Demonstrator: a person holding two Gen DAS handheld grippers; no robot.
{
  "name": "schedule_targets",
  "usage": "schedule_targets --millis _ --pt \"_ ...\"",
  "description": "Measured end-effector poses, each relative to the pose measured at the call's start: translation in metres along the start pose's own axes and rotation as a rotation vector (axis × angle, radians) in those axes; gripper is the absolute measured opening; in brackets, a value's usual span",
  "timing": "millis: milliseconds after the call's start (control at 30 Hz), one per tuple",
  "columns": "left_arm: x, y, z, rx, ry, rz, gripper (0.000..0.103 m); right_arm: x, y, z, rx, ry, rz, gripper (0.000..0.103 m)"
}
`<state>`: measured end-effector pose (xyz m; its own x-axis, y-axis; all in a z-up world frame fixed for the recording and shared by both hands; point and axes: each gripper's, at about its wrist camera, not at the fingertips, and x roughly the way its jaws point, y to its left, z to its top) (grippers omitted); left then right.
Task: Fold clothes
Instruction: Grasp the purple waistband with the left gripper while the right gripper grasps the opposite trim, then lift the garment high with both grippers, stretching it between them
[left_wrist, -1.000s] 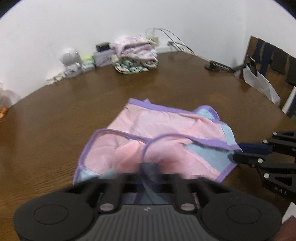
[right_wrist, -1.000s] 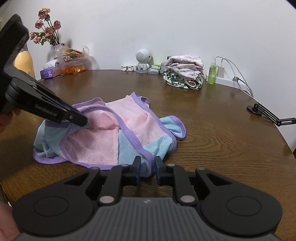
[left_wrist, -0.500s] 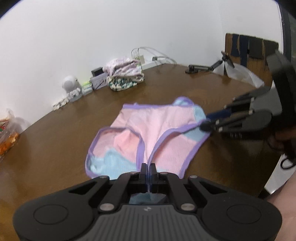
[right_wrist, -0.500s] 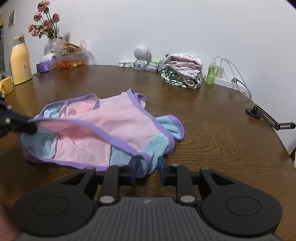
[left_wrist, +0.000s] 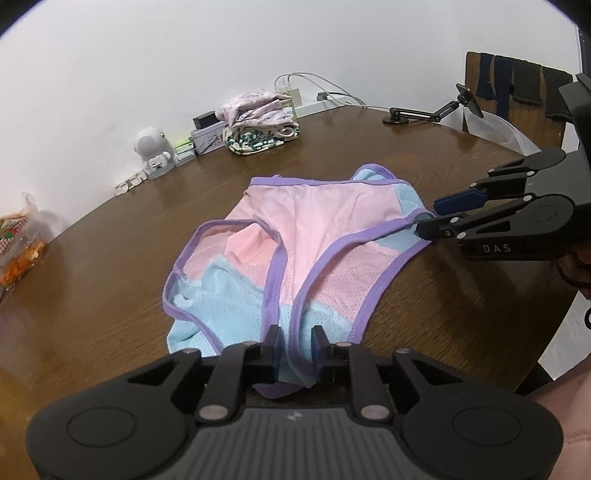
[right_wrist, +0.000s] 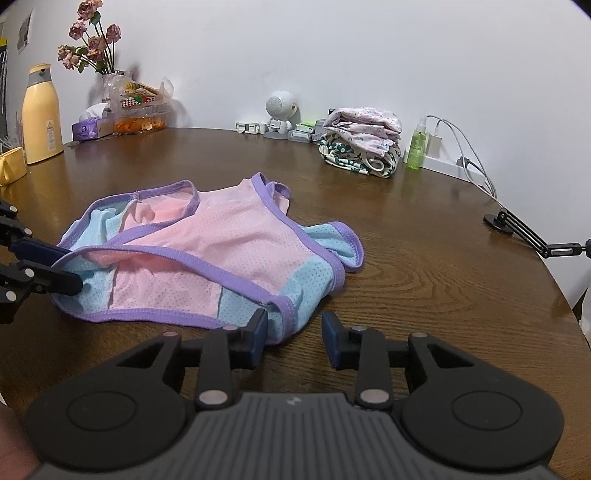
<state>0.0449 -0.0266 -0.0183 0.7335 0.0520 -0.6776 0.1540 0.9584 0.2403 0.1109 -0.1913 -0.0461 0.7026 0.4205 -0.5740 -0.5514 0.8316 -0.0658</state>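
Jaws of the left gripper (left_wrist: 294, 341) are standing a little apart with blue mesh bunched between them, not pinching it, at the near-left hem of the garment (right_wrist: 207, 254). That pink, blue and purple-trimmed mesh piece is lying spread and rumpled in the middle of the brown table (right_wrist: 424, 258), its armhole loops showing toward the far side. Moving right, the right gripper (right_wrist: 293, 330) is sitting at the garment's near-right corner with its jaws wide apart; the left pad is touching the blue hem while the right one is resting over bare wood, so nothing is being held. Along the far edge, a yellow bottle (right_wrist: 41, 114), dried flowers (right_wrist: 90, 40), a small white robot figure (right_wrist: 280, 114), a stack of folded clothes (right_wrist: 364, 142) and a green spray bottle (right_wrist: 415, 146) are standing from left to right.
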Motion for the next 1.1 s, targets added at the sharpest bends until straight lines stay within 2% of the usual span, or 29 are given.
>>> schedule_targets --millis 300,467,533,633,733,1000,1100 --pt "0.0058 -0.0011 0.0051 -0.008 -0.011 0.023 0.017 -0.0006 -0.0022 -0.0046 0.057 -0.02 0.007 0.032" --pt "0.0085 -0.0009 0.0059 -0.011 -0.003 0.028 0.014 0.0017 0.0 -0.0032 0.064 -0.02 0.014 0.019" --pt "0.0074 0.0002 0.0056 -0.019 -0.005 0.03 0.007 0.0033 0.0008 -0.0017 0.063 -0.012 0.018 0.014" --pt "0.0059 0.0019 0.0051 -0.024 -0.015 0.04 0.003 0.0045 -0.0016 0.0002 0.086 -0.004 0.051 0.006" --pt "0.0035 0.0036 0.0054 -0.029 -0.029 0.054 0.002 0.0039 -0.0054 0.0002 0.1 0.004 0.054 0.003" --pt "0.0022 0.0067 0.005 -0.039 -0.035 0.052 0.003 0.0053 -0.0002 0.0004 0.069 0.008 0.026 0.008" --pt "0.0019 0.0067 0.0031 -0.04 -0.025 0.055 0.009 0.0063 0.0009 0.0013 0.061 0.007 0.018 0.009"
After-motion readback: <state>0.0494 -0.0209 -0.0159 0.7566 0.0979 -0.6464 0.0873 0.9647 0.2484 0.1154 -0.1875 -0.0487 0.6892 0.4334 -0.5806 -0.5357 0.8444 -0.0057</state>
